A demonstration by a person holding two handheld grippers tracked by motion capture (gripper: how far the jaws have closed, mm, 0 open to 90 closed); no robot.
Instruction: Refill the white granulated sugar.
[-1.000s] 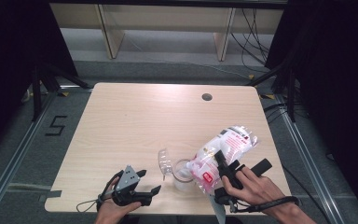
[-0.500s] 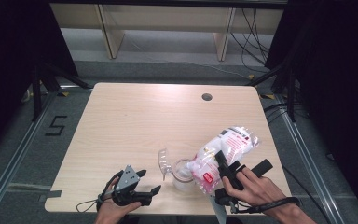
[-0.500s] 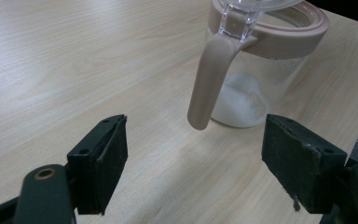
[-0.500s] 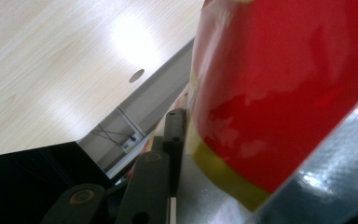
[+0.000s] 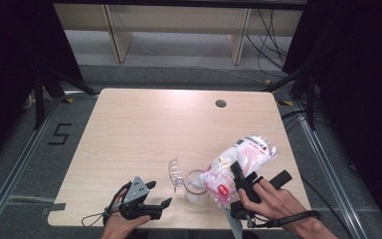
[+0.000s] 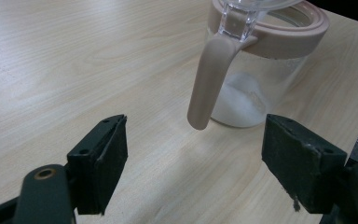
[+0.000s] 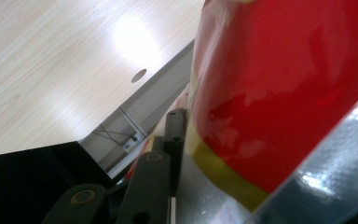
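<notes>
A clear jar [image 5: 195, 188] with a beige rim stands near the table's front edge, a little white powder in its bottom. Its clear lid [image 5: 175, 172] is flipped open to the left. In the left gripper view the jar [image 6: 261, 84] is just ahead, a beige latch [image 6: 209, 79] hanging down its side. My left gripper [image 5: 159, 195] lies low left of the jar, open [image 6: 193, 158] and empty. A white and red plastic bag [image 5: 246, 154] leans with its lower end over the jar. My right gripper [image 5: 238, 177] is shut on the bag [image 7: 284, 84], which presses against its jaw.
The wooden table [image 5: 144, 129] has a round cable hole [image 5: 221, 103] at the back right. Shelf legs [image 5: 114, 35] stand on the floor beyond. A "5" mark [image 5: 59, 134] is on the floor left of the table.
</notes>
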